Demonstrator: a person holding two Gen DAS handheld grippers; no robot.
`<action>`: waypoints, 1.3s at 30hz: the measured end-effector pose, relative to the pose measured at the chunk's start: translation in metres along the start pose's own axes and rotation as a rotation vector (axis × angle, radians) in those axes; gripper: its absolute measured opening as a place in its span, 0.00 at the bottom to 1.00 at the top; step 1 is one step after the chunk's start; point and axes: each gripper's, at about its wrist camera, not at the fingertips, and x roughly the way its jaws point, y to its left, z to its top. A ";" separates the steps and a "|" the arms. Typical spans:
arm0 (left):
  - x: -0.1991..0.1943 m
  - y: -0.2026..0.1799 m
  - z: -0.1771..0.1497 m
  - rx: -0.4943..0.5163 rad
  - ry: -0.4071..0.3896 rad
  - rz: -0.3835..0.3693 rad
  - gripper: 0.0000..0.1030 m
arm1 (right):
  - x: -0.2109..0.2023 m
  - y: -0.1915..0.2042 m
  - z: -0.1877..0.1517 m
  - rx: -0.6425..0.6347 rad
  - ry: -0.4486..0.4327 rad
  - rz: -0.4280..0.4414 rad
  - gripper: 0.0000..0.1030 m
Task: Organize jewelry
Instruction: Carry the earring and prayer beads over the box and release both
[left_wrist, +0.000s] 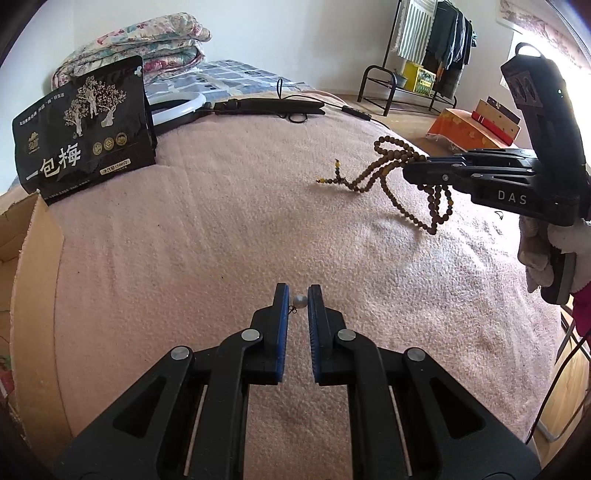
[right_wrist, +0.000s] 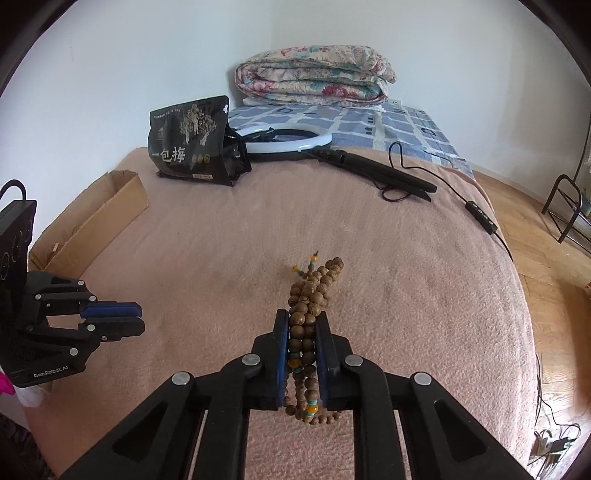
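My left gripper (left_wrist: 298, 300) is shut on a small pearl earring (left_wrist: 299, 301), held just above the pink blanket (left_wrist: 221, 240). My right gripper (right_wrist: 302, 323) is shut on a long string of brown wooden beads (right_wrist: 308, 295) with a few yellow and teal beads; the loops bunch between the pads and hang below them. In the left wrist view the right gripper (left_wrist: 413, 166) is at the right, above the blanket, with the bead string (left_wrist: 373, 173) dangling from it. The left gripper (right_wrist: 125, 317) shows at the left of the right wrist view.
An open cardboard box (right_wrist: 92, 225) sits at the bed's left edge. A black snack bag (right_wrist: 192, 142), a ring light (right_wrist: 291, 142) with its black stand and cable, and a folded floral quilt (right_wrist: 314, 77) lie at the far end. A clothes rack (left_wrist: 428, 55) stands beyond the bed.
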 end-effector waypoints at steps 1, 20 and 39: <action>-0.003 0.000 0.001 -0.002 -0.005 0.000 0.08 | -0.004 0.000 0.001 0.001 -0.007 -0.001 0.11; -0.076 0.005 0.002 -0.019 -0.103 0.032 0.08 | -0.075 0.036 0.029 -0.039 -0.110 -0.010 0.11; -0.145 0.060 -0.010 -0.084 -0.188 0.120 0.08 | -0.105 0.100 0.059 -0.090 -0.183 0.050 0.11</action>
